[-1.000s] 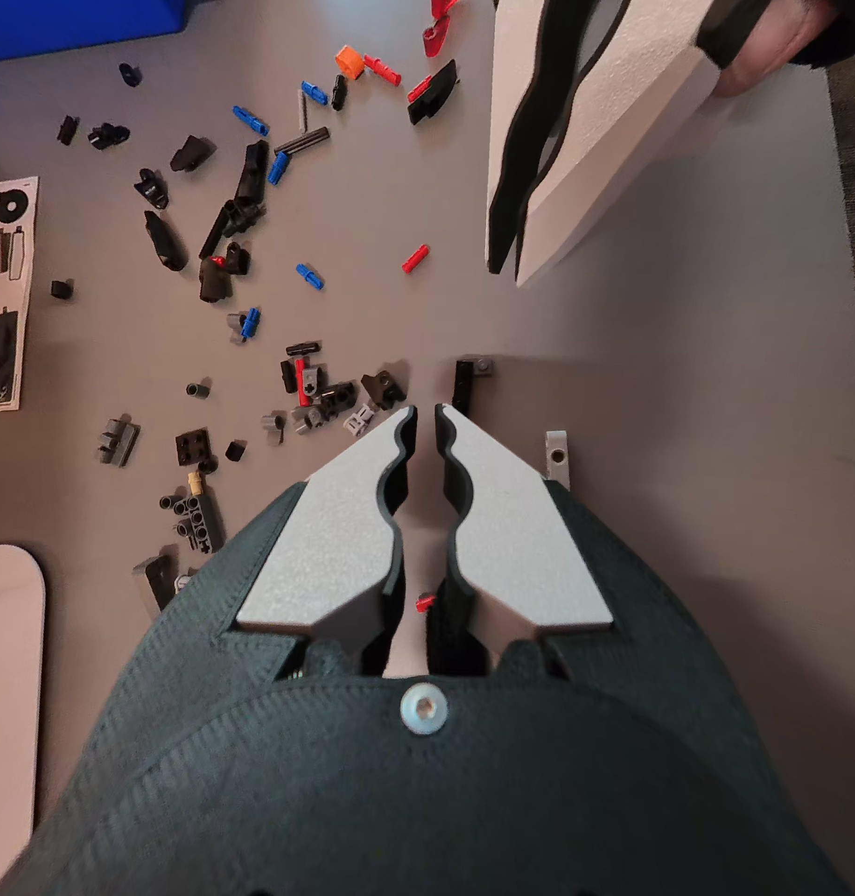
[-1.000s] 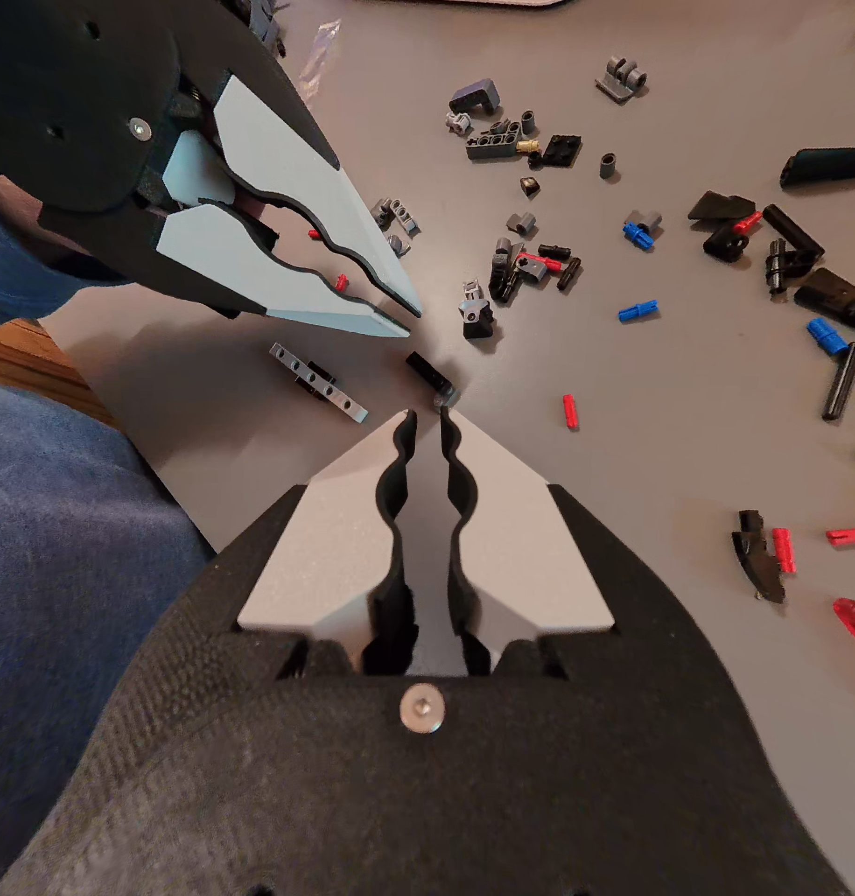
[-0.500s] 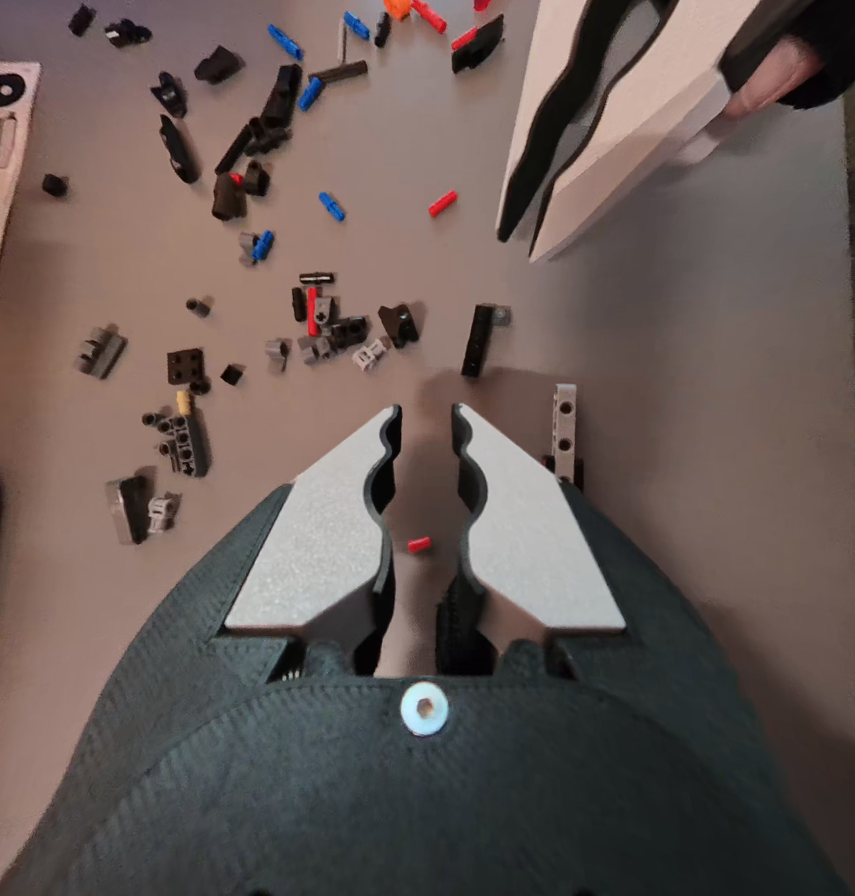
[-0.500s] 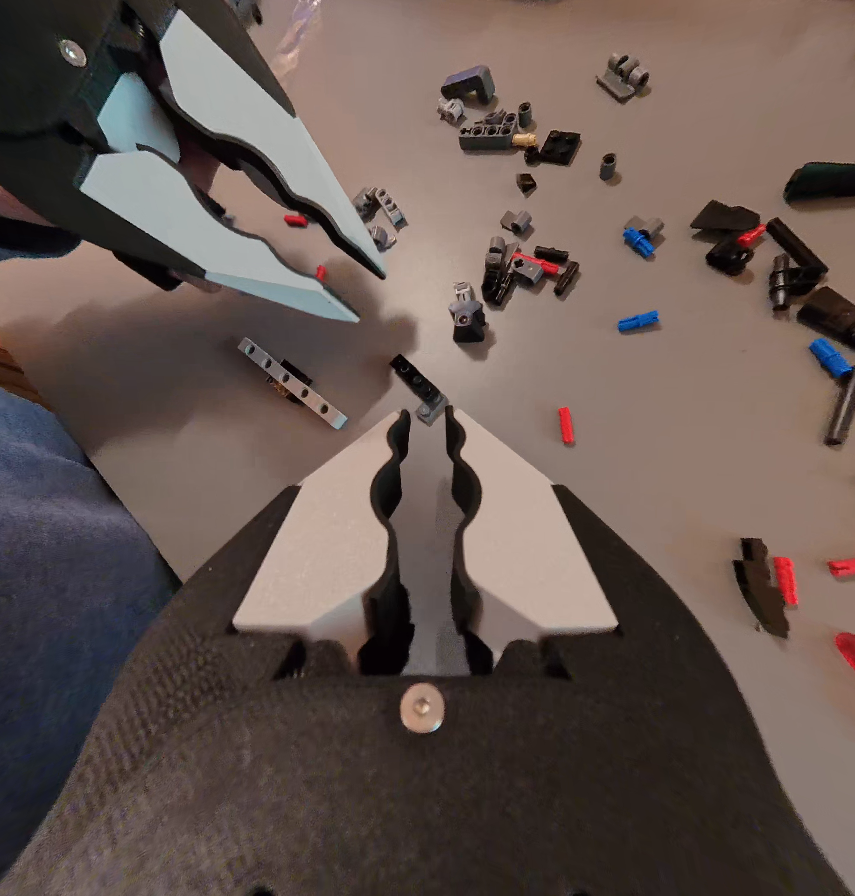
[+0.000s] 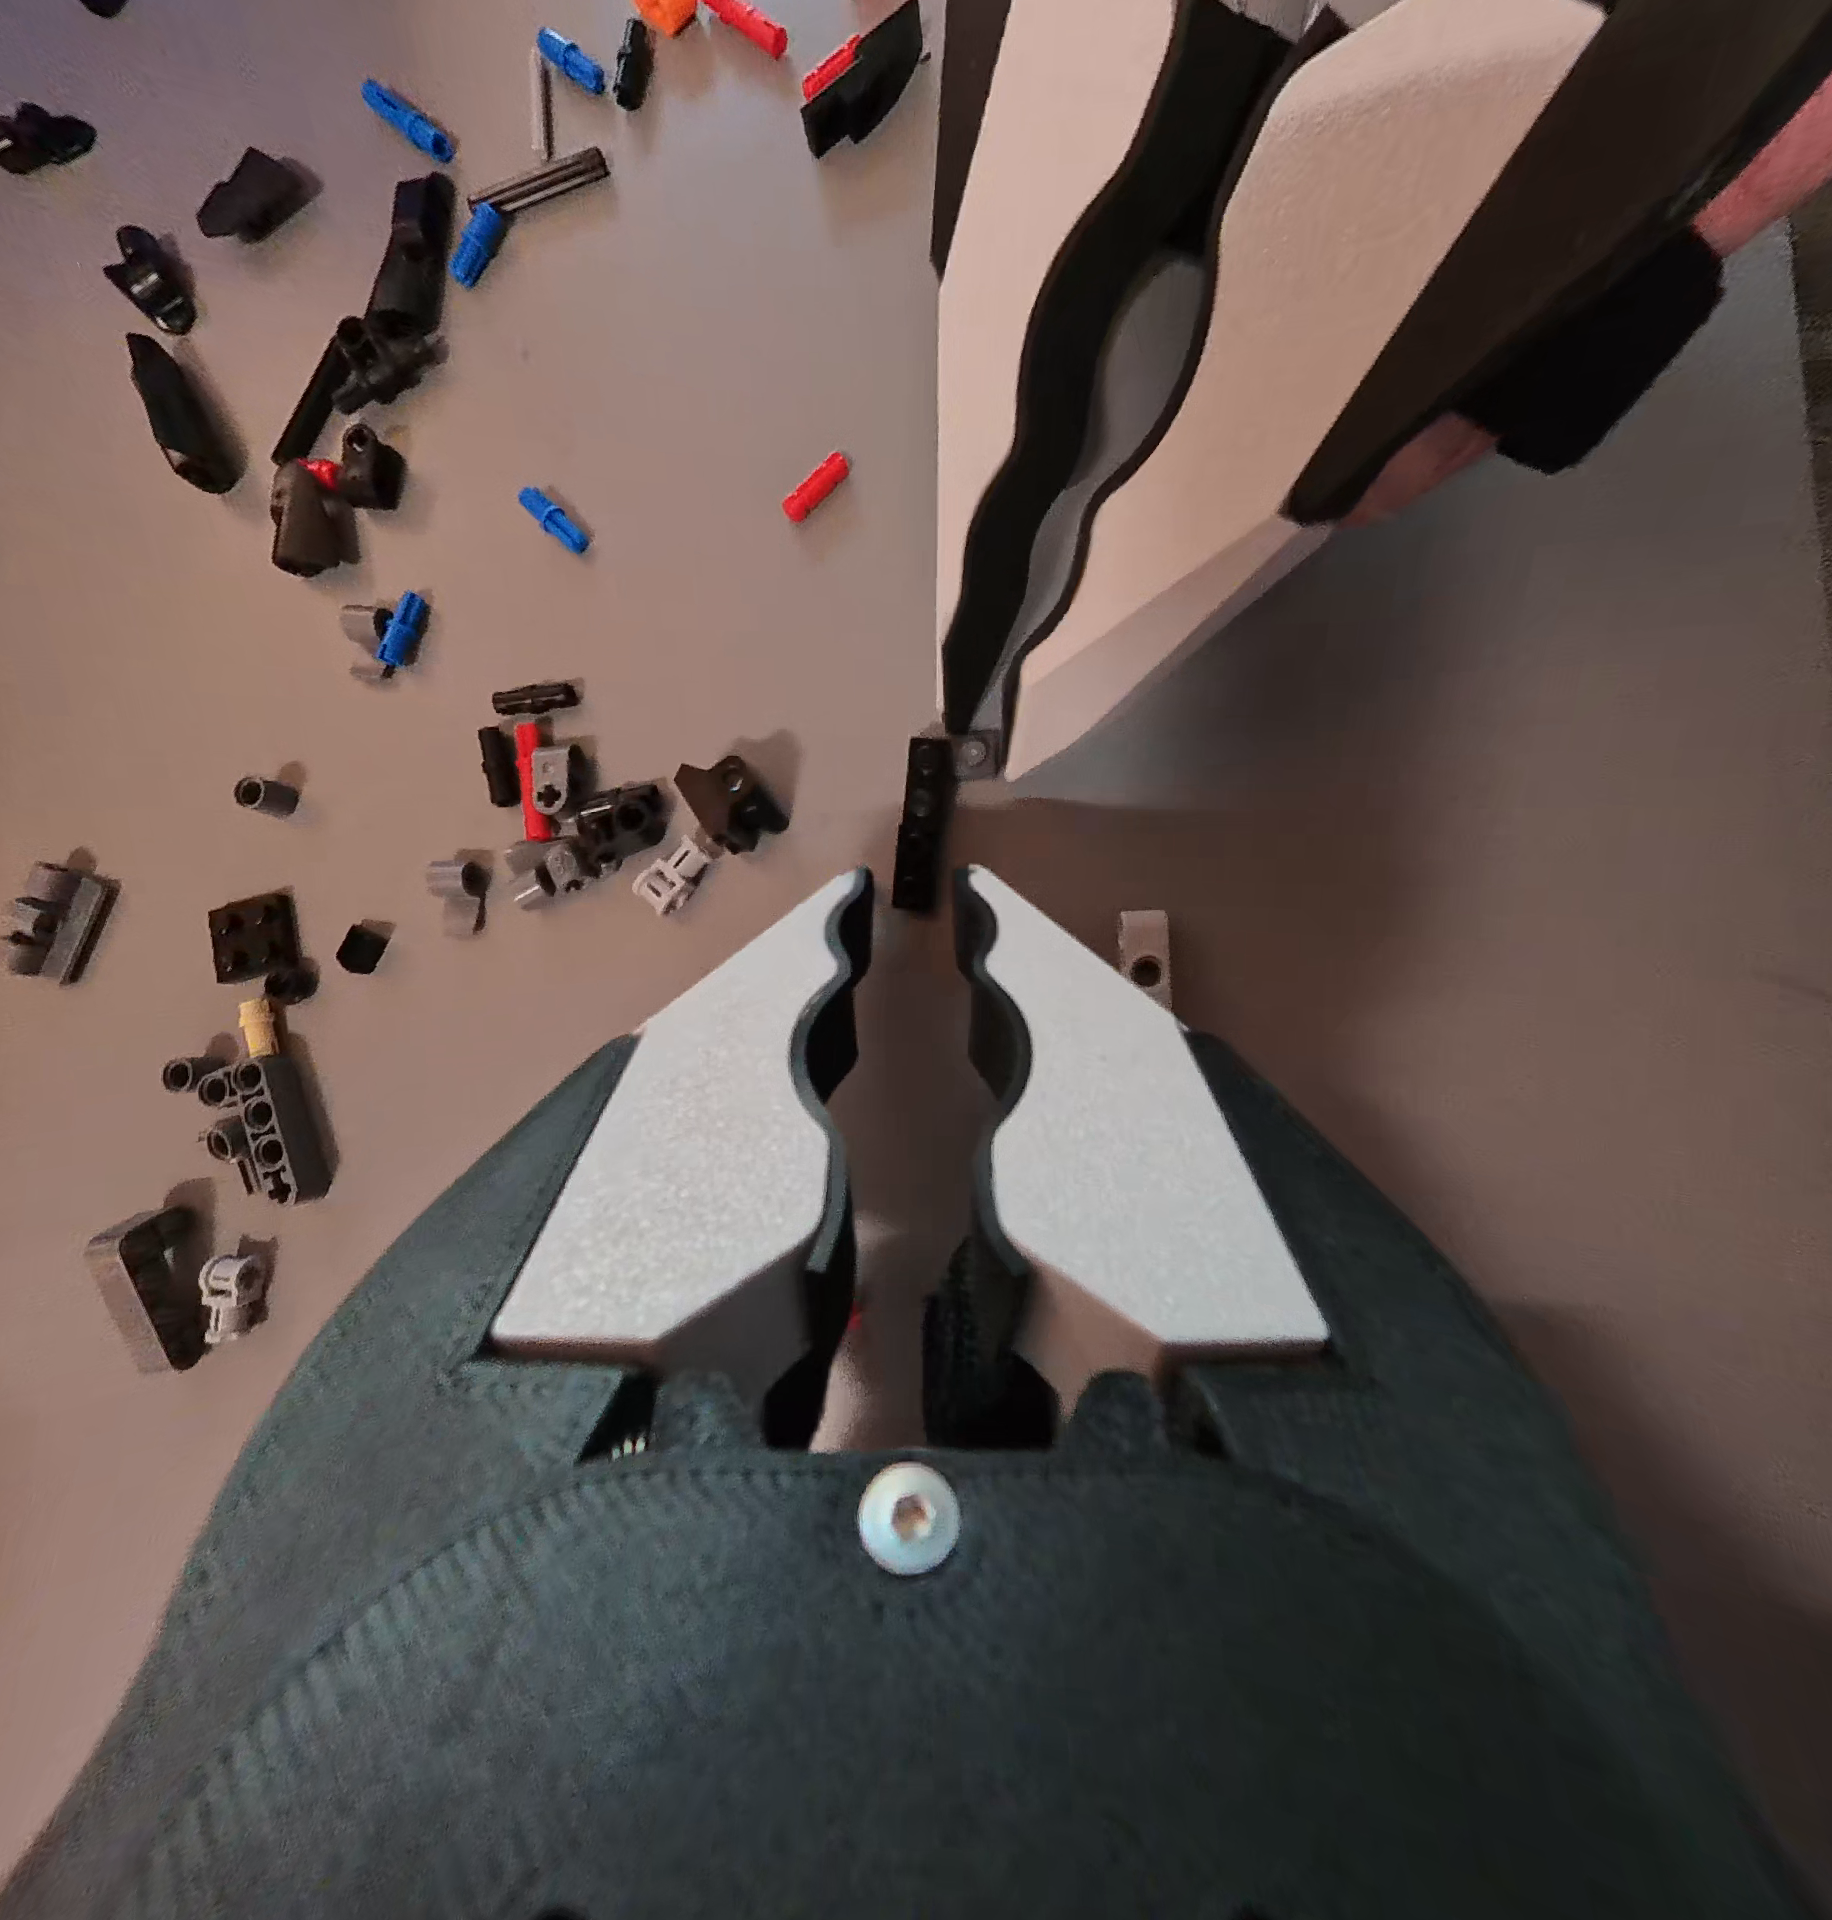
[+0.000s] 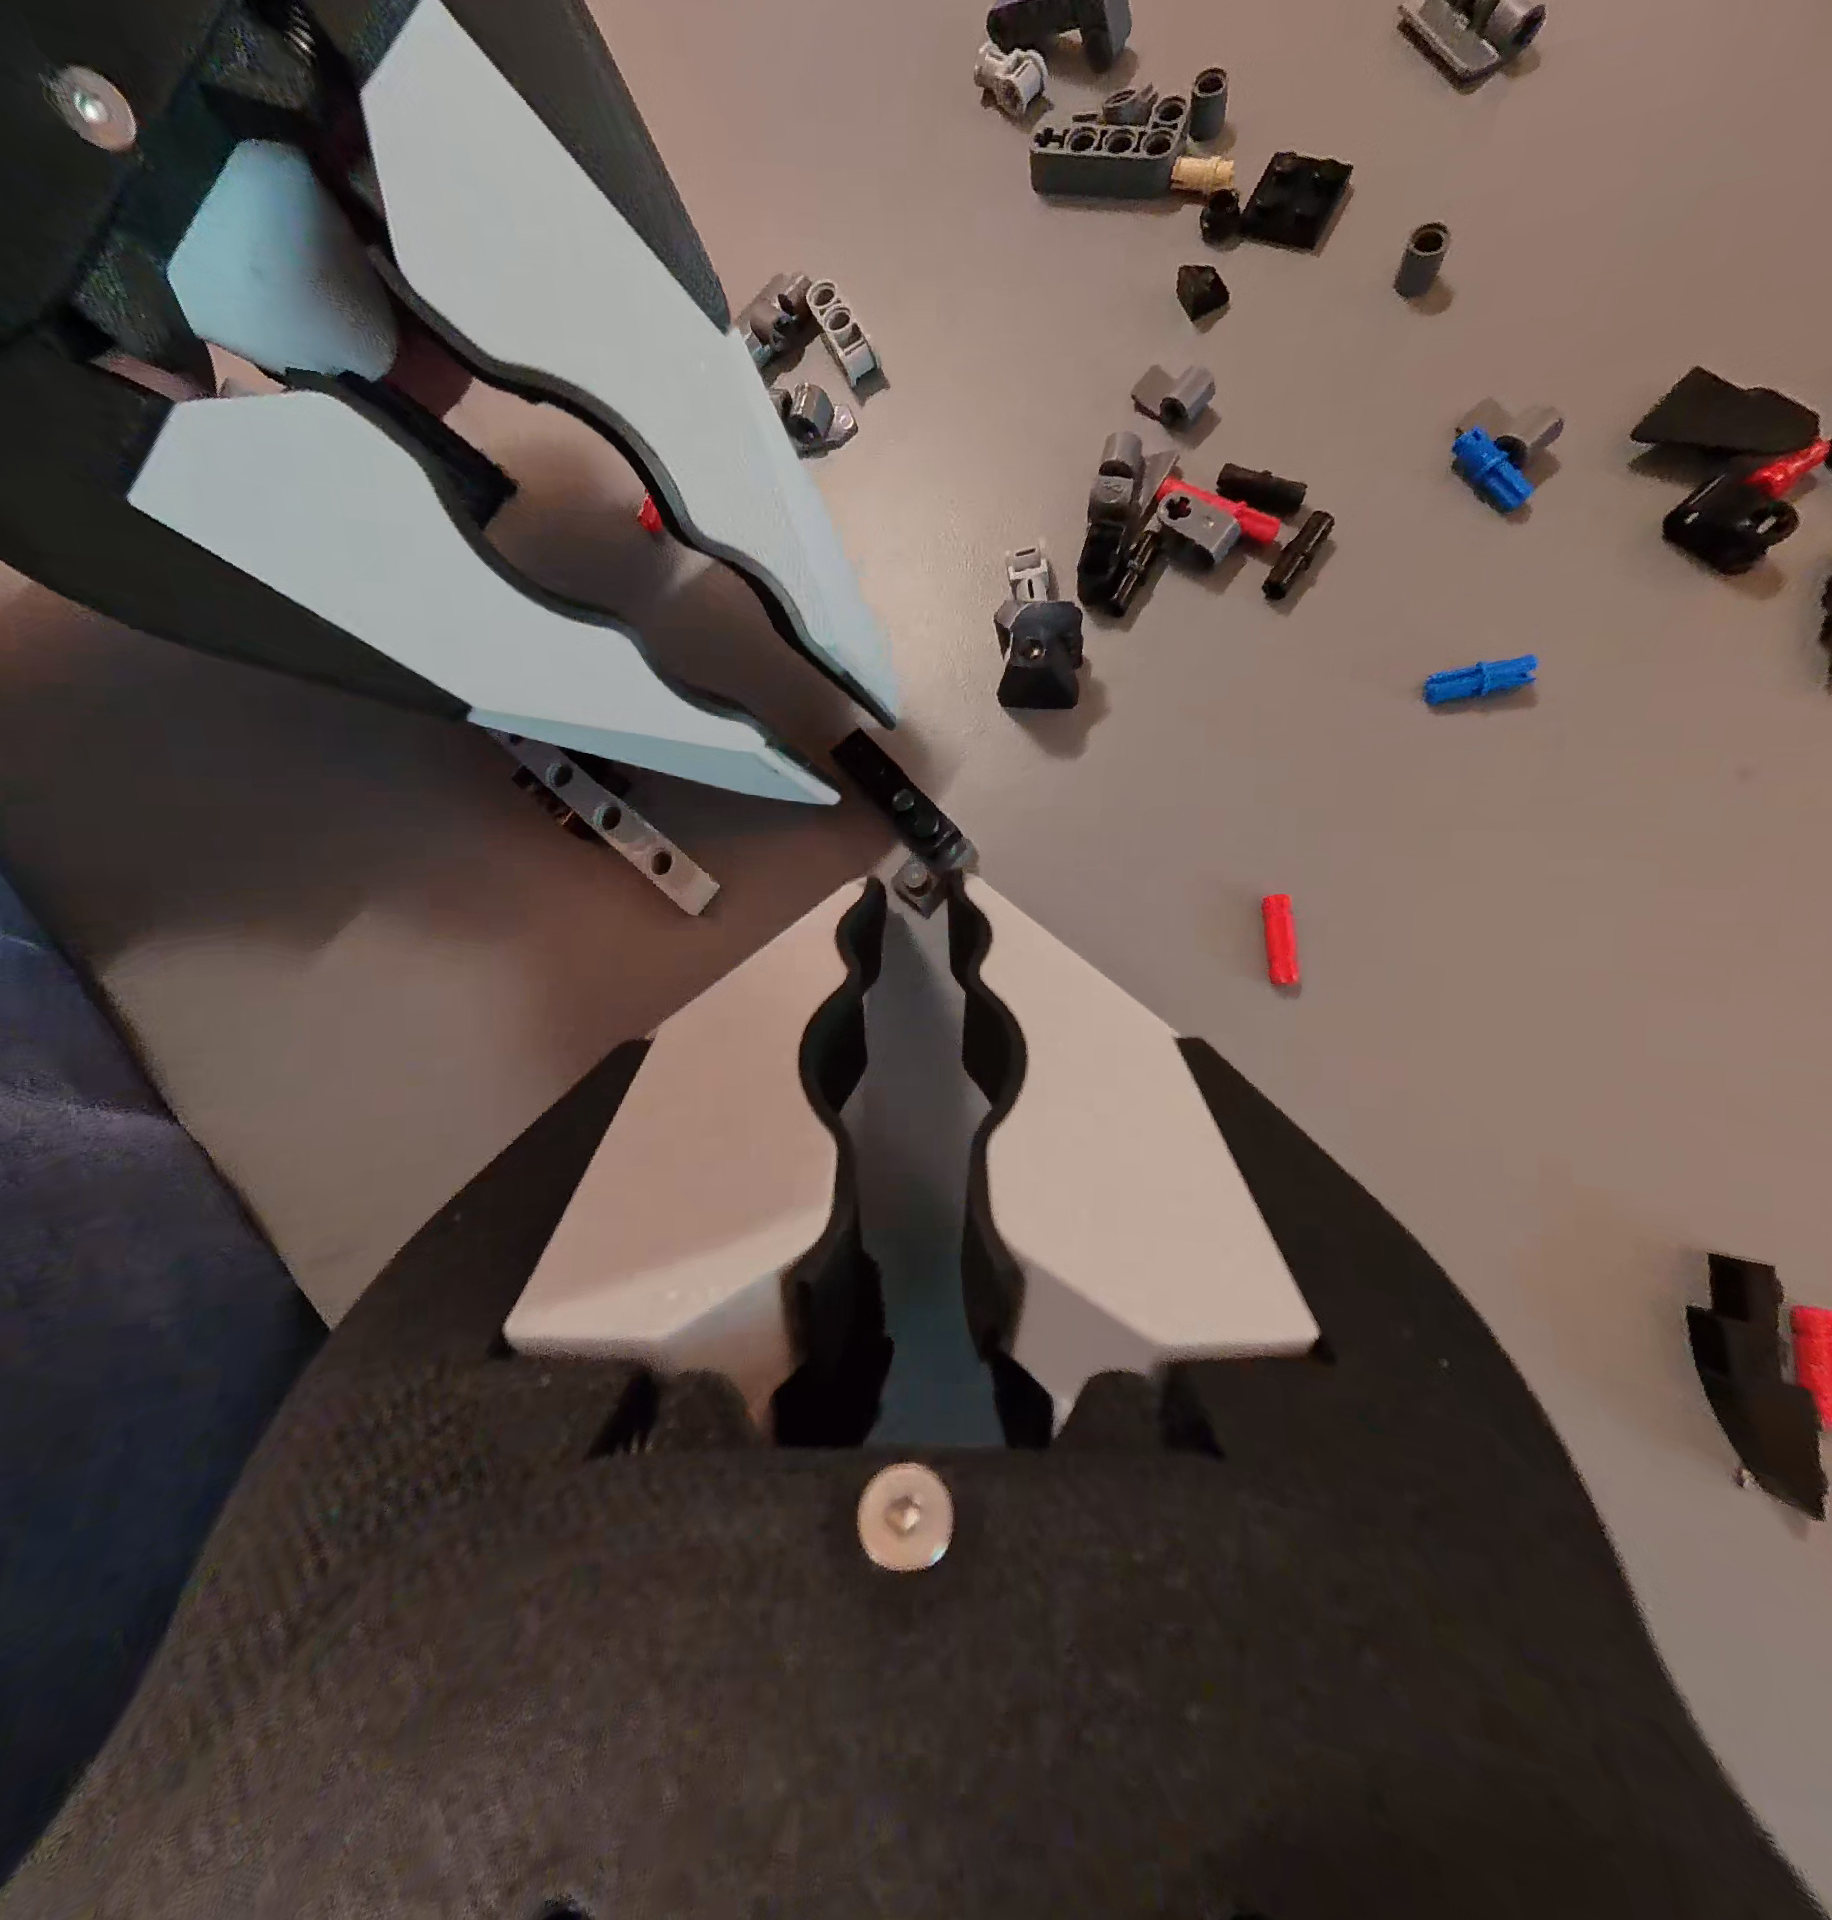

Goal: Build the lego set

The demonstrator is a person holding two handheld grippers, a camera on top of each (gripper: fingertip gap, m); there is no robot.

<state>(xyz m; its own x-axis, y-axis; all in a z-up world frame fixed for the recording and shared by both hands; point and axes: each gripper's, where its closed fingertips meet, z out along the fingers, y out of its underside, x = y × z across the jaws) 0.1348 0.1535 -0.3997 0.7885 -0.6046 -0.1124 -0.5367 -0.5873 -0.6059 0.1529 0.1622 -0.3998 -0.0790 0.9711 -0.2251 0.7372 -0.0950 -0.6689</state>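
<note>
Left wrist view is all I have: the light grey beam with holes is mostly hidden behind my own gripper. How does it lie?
Observer: In the right wrist view, the light grey beam with holes lies flat on the grey table, one end tucked under the left gripper.
Operator: Anything on it?
Observer: A small dark piece shows against its side. I cannot tell if they are joined.
Operator: And the right gripper?
Observer: The small grey plate at the end of the black studded plate sits between the jaws of the right gripper. I cannot tell whether they are pinching it.
</note>
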